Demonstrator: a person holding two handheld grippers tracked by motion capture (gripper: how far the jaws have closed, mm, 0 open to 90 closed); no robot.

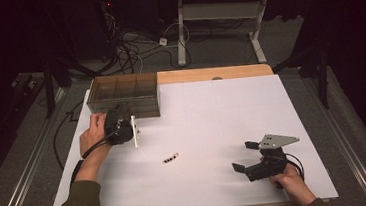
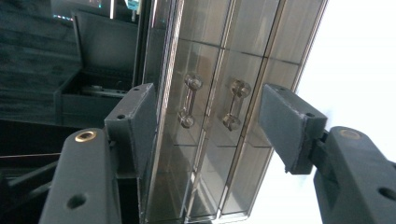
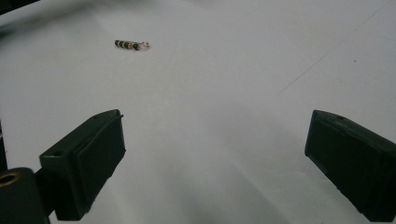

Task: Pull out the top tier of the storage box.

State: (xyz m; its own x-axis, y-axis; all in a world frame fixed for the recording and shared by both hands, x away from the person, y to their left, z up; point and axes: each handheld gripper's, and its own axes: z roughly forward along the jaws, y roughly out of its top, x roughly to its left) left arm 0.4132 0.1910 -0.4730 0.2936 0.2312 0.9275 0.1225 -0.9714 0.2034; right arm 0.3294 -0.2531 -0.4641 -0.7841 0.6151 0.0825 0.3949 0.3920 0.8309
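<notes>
A clear smoked-plastic drawer box (image 1: pixel 124 94) sits at the far left corner of the white-topped worktop (image 1: pixel 212 115). The left gripper (image 1: pixel 122 119) is just in front of that box, its jaws to either side of the box's front where two small clear drawer handles (image 2: pixel 189 100) lie side by side. A small black beaded strip (image 1: pixel 171 158) lies near the worktop's middle, apart from everything. The right gripper (image 1: pixel 245 158) rests near the front right corner, well to the right of the strip.
</notes>
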